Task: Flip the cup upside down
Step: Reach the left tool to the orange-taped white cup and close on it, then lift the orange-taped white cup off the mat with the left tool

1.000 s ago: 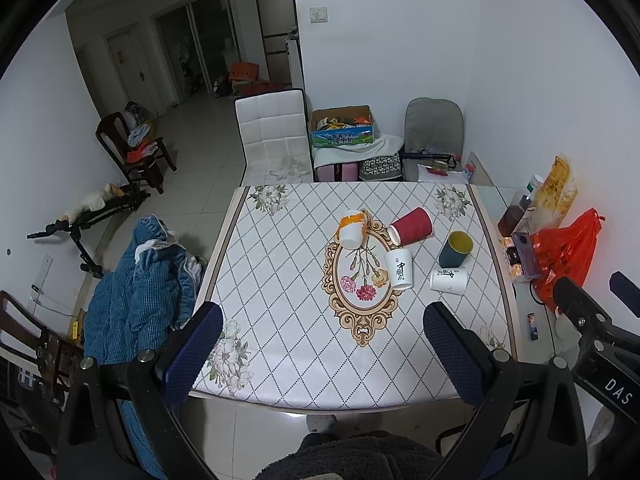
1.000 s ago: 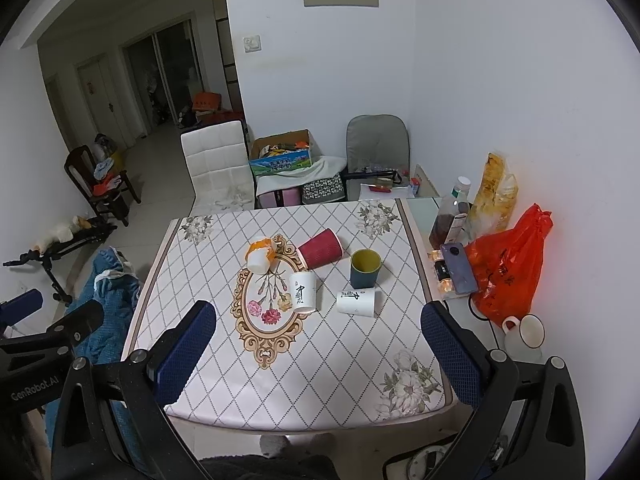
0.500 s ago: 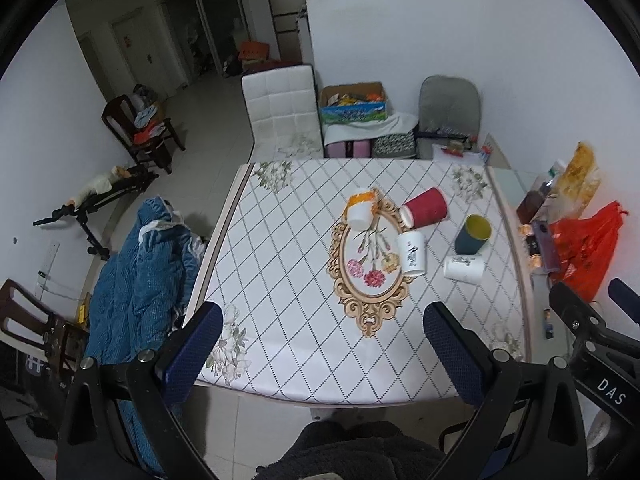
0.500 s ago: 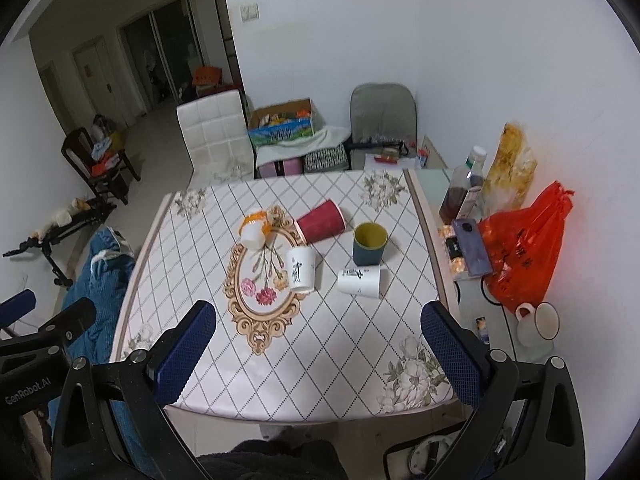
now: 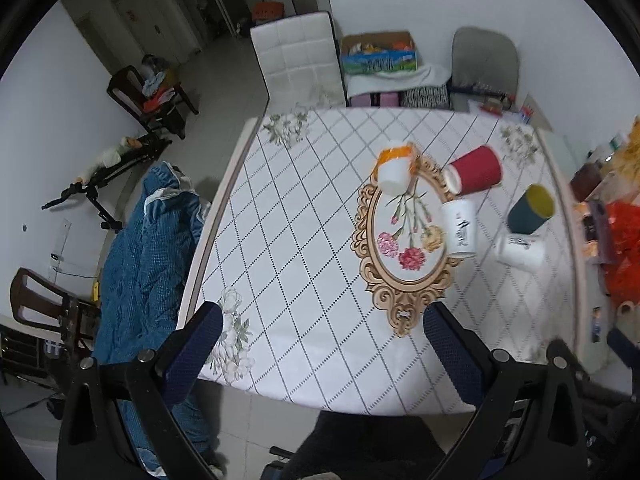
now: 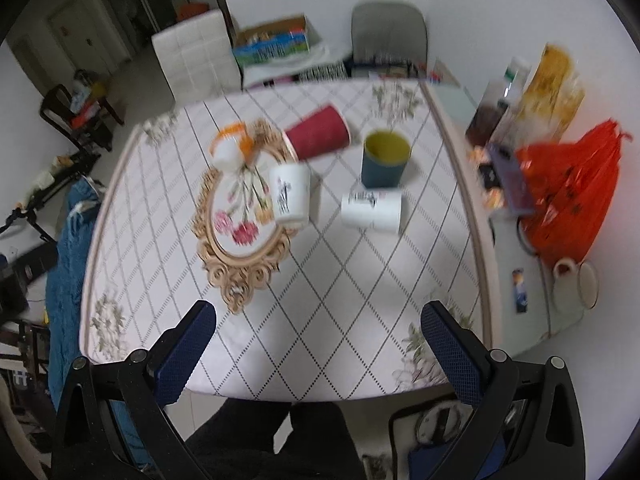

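The worktop (image 6: 360, 300), covered in a white cloth with a diamond grid and an ornate oval floral print, spreads ahead of both tools. The left tool (image 5: 322, 344) and the right tool (image 6: 318, 340) hang above its near edge, each with its textured blue pads spread wide and gripping nothing. Well ahead of the right tool stand five cups: a dark blue cup (image 6: 384, 158) with a yellow inside, upright; a red ribbed paper cup (image 6: 320, 132) on its side; a white printed cup (image 6: 290, 194) standing; another white cup (image 6: 372, 210) lying sideways; and an orange-trimmed white cup (image 6: 232, 148), tilted.
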Demonstrator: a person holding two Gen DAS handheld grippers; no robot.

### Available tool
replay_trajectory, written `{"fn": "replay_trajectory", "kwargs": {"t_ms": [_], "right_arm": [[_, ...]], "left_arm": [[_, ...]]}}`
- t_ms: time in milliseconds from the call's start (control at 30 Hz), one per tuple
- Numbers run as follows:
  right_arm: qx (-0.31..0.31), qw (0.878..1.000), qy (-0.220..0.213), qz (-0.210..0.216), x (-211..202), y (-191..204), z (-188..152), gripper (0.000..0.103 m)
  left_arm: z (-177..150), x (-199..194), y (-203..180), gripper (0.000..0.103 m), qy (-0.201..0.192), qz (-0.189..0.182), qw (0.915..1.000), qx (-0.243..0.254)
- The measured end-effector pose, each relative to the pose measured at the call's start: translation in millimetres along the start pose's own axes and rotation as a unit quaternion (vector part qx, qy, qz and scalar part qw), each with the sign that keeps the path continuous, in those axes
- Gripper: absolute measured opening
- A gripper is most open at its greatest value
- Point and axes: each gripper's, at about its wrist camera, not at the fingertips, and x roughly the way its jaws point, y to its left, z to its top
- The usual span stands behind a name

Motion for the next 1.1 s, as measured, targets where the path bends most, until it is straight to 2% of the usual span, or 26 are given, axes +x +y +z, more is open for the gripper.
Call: {"fn": "replay_trajectory", "kwargs": {"t_ms": [167,367,700,900,1100], "right_arm": [[0.026,0.998,0.046,-0.021,66,-1,-4,0.103],[0.057,0.992,0.102,-0.043,125,-2,-4,0.103],[0.088,0.980,0.168,-0.059,198,4,5,0.103],[0.101,0.973,0.197,-0.070,231,5,15,0.103],[0.110,0.969,0.208,-0.078,250,6,34,0.103]], "left_arm": [[24,54,-9,0.103,0.024,0.006,0.9993,0.029],[59,107,-26,0.103,0.050,0.002,0.9963,0.070],[115,191,-52,0.103,0.086,-0.006,0.9888,0.122],[148,232,-78,0.103,0.094,-0.015,0.9771,0.190],[182,251,-109,0.103,0.071,-0.007,0.9563,0.283]]}}
